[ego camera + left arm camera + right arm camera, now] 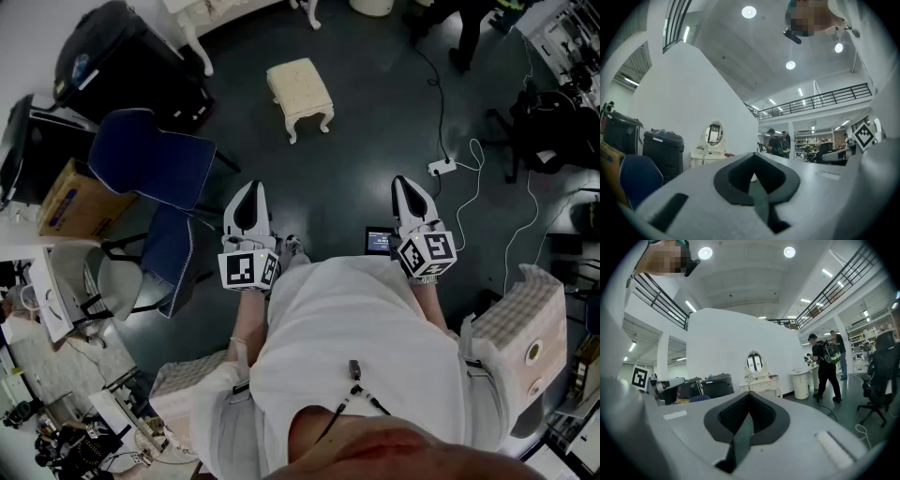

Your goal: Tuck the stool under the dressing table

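Observation:
A cream upholstered stool (pixel 299 93) with curved white legs stands on the dark floor ahead of me, apart from the white dressing table (pixel 208 16) at the top edge. That table, with its oval mirror, shows far off against the white wall (pixel 708 151) (pixel 759 379). My left gripper (pixel 248 200) and right gripper (pixel 409 190) are held level at waist height, well short of the stool. Both are shut with nothing between the jaws. The jaw tips meet in the left gripper view (pixel 753 174) and in the right gripper view (pixel 749 414).
Blue chairs (pixel 150 159) and a cardboard box (pixel 70 199) crowd the left. Black bins (pixel 127 61) stand beside the dressing table. A power strip and white cable (pixel 445 168) lie on the floor at right. People (pixel 826 365) stand by a white round bin (pixel 801 384).

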